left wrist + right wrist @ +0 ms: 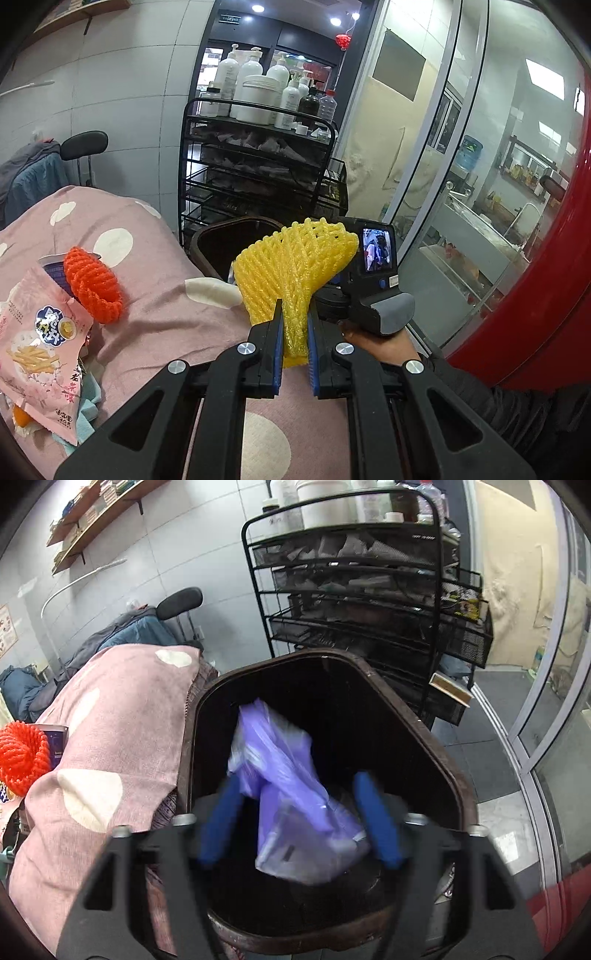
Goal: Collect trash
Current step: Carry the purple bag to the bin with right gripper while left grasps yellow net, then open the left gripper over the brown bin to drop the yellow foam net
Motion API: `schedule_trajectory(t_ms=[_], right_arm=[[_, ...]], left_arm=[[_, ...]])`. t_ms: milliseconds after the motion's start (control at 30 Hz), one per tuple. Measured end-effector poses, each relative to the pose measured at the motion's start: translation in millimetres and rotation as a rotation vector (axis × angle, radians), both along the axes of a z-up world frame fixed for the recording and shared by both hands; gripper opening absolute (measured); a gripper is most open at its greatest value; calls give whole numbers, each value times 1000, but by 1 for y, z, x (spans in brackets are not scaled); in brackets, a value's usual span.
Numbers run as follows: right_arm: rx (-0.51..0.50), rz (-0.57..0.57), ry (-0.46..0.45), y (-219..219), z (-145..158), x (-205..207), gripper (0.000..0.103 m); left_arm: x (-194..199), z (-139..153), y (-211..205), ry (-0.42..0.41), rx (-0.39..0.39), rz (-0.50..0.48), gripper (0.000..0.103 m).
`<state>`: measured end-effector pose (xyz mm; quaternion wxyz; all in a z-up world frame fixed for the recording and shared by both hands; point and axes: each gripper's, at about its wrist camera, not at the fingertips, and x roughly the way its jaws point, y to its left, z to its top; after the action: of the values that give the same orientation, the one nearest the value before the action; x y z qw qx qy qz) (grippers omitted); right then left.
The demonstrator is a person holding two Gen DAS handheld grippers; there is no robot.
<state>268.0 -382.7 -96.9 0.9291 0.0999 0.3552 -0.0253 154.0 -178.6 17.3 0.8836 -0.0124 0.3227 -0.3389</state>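
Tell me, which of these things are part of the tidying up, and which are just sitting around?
Part of the job:
- yellow foam net, clamped in the left gripper
- purple bag, between the open right gripper pads over the bin
- orange foam net
- pink snack packet

Just lying about:
- black wire cart with bottles
- spotted pink cover

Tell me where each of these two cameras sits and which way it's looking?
Left wrist view: sits on the left gripper, looking along its fingers, shut on a yellow foam net, across the pink bedspread; the person's other hand shows.
Right wrist view: sits on the right gripper, looking down into the brown bin at a purple bag between its open fingers.
Shared: bin, bedspread, orange foam net, black wire rack.
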Motion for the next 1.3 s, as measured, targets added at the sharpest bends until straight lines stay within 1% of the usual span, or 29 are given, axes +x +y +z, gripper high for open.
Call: schedule_trajectory(t_ms=[67,133,200,333,433,567,667,767,900,1033,1100,1200,1300], right_arm=[[5,0,-10,0,4,-6,73],[17,-4,-32,-1,11,-15,79],[14,-5,-56,1,17,-25,81],[-5,-12,-94,6,27,-47,85],[-31,-15,-121,10,33,-63,86],[-68,-17,-147,13,40,-83,88],[-80,-21,-154,13,43,-96,90],[-68,-18,-159,13,45,-106,90],[-70,-16,-161,16,44,-117,91],[-75,-3,-163,20,45,-128,91],[-87,2,-165,22,45,-130,91],[-76,8,-164,24,44,-133,91],[-69,17,-159,25,43,-133,91]], left_arm=[[3,-2,-1,11,-4,-7,11],[6,-2,-2,17,-9,-9,11],[10,1,-6,16,-10,-13,11],[18,5,-13,10,-5,-23,11],[27,8,-21,-3,12,-34,11],[44,5,-33,32,5,-57,11],[55,-1,-44,38,32,-57,11],[68,-7,-56,72,40,-77,11],[84,-11,-74,95,63,-91,11],[95,-17,-91,103,104,-108,11],[102,-20,-98,118,111,-110,11],[111,-25,-105,149,117,-111,11],[115,-30,-113,158,146,-110,11]])
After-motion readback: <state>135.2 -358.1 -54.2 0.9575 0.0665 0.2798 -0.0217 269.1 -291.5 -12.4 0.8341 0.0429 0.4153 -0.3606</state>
